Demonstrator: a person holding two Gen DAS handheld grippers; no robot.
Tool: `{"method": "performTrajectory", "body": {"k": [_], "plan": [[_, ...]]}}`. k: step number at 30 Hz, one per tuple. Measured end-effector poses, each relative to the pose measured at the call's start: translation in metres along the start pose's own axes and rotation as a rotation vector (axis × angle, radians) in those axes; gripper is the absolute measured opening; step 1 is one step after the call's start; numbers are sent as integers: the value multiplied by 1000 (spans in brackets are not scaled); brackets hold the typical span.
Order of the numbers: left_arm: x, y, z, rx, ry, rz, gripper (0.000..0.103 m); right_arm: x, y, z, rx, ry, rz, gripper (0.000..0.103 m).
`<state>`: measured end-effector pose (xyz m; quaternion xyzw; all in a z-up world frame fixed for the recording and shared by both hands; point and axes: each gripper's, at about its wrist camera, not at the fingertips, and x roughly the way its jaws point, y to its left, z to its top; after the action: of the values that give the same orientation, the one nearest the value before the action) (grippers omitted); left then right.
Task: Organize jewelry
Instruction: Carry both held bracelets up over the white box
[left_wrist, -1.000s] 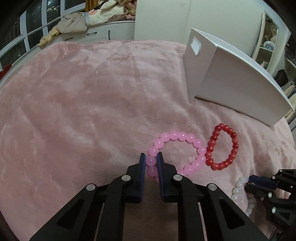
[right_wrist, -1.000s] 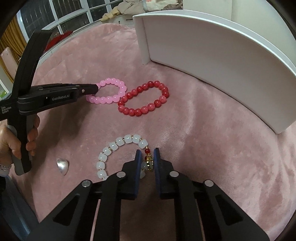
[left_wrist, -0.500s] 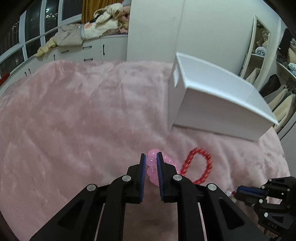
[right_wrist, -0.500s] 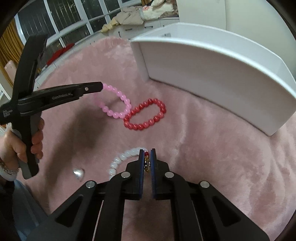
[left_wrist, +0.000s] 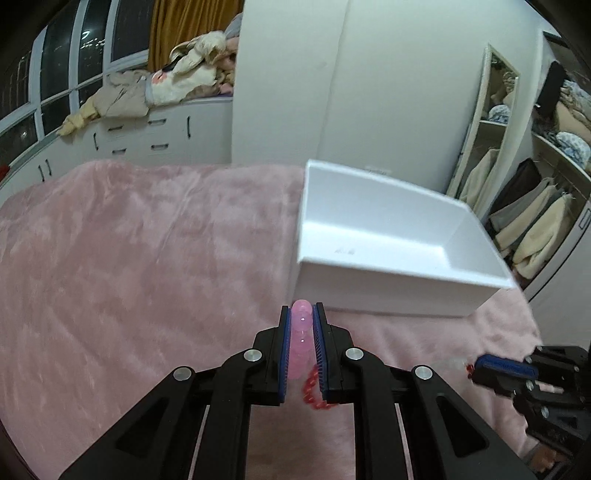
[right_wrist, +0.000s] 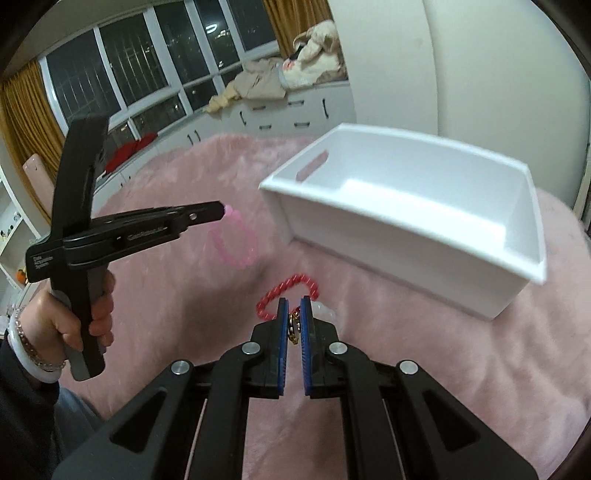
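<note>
My left gripper (left_wrist: 302, 312) is shut on a pink bead bracelet (left_wrist: 300, 338), lifted off the blanket; in the right wrist view the pink bead bracelet (right_wrist: 236, 245) hangs blurred from the left gripper (right_wrist: 221, 209). My right gripper (right_wrist: 294, 304) is shut on the gold charm of a white bead bracelet (right_wrist: 323, 310), also raised. A red bead bracelet (right_wrist: 286, 291) lies on the pink blanket below, and also shows in the left wrist view (left_wrist: 314, 387). An open white box (left_wrist: 399, 251) stands ahead; in the right wrist view the white box (right_wrist: 424, 221) is to the upper right.
The pink plush blanket (left_wrist: 129, 258) covers the whole surface. White drawers (left_wrist: 147, 140) with piled clothes and a wardrobe stand behind. My left hand (right_wrist: 85, 314) grips the left tool's handle.
Both grippers have risen off the blanket with their bracelets. The pink bracelet now hangs in the air, the white one left the blanket, and the box interior has come into view.
</note>
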<state>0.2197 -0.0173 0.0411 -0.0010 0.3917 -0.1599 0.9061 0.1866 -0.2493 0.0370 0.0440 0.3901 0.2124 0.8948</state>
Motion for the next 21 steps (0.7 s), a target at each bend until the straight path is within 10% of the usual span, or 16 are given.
{"method": "performTrajectory", "body": {"k": [21], "plan": [[4, -103, 112, 316, -54, -24, 17, -49, -72, 108, -30, -210, -105, 5]]}}
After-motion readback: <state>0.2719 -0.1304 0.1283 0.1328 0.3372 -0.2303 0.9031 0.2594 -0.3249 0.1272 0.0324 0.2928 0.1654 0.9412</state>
